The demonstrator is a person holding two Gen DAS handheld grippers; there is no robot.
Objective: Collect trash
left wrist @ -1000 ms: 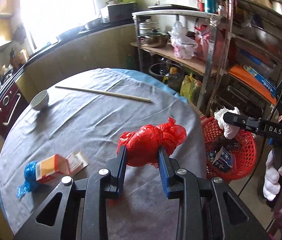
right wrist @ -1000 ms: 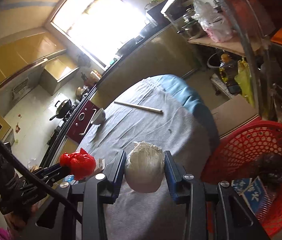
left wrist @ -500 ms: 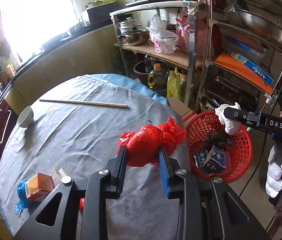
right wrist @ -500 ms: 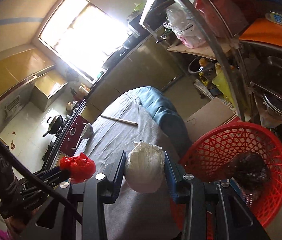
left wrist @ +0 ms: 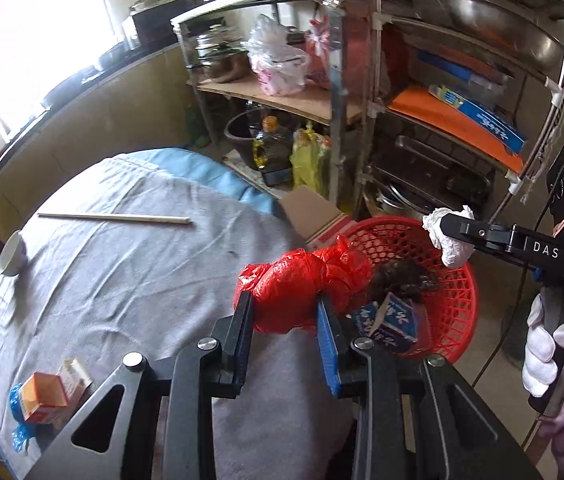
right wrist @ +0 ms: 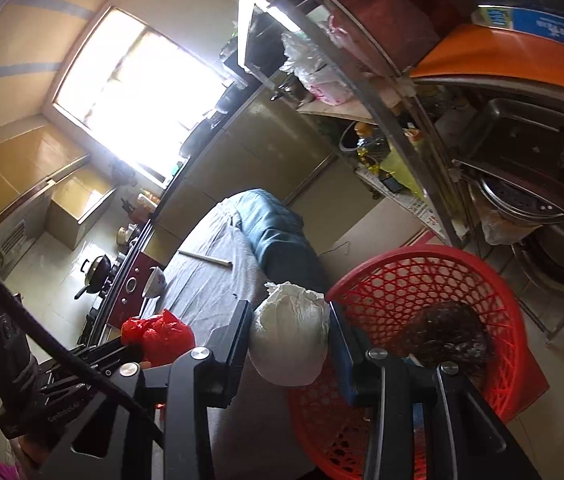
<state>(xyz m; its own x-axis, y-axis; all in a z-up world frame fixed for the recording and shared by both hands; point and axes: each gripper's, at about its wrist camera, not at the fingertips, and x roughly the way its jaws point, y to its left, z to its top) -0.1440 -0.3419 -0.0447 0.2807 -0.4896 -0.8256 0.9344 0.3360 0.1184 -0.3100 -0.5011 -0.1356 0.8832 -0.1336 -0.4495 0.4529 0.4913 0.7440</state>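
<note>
Crinkly red plastic bag [left wrist: 285, 300] clamped in left tool [left wrist: 285, 320], wadded white tissue [right wrist: 289, 344] in right tool [right wrist: 291, 344]

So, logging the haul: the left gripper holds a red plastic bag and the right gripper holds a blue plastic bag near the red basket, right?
Not quite. The right gripper holds a white wad, not a blue bag, as the right wrist view shows. The left gripper does hold the red plastic bag, near the red basket.
</note>
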